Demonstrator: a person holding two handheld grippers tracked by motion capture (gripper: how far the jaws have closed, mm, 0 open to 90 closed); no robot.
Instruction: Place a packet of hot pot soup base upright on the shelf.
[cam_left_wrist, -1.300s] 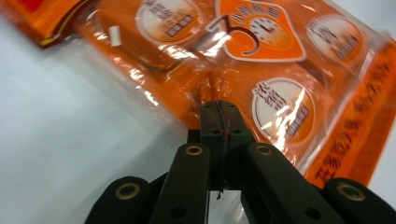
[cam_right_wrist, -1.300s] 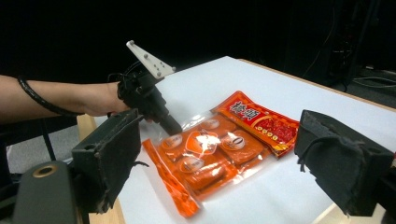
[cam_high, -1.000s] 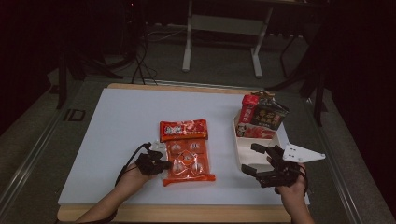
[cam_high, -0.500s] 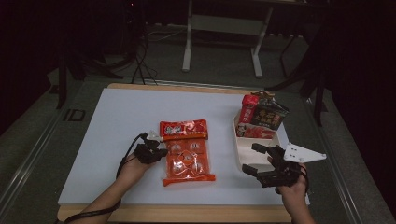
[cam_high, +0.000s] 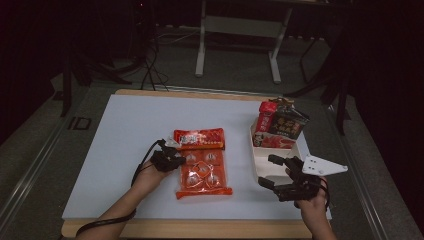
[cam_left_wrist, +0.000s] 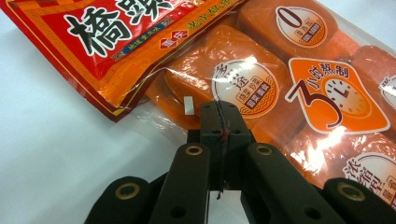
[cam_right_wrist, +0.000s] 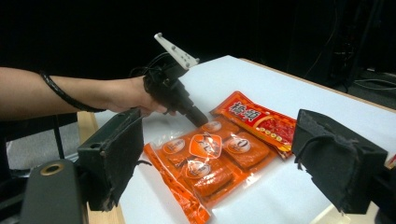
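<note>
Since the earlier frames, left tool (cam_high: 176, 159) has shifted toward the upper left edge of the orange pack (cam_high: 204, 172). Jaws fully closed, tip touching the clear film at the pack's edge; nothing visibly pinched, likely nudging or pinning it. Pack lies flat mid-table (cam_high: 115, 150), partly under a red packet (cam_high: 199, 139). Right tool (cam_high: 280, 175) hangs open beside the white tray (cam_high: 260, 165), presumably waiting.

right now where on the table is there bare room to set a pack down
The far left of the white table, beyond the orange snack bag, is bare, as is the strip between that bag and the white tray. The right edge is crowded with the tray and the upright packs.
</note>
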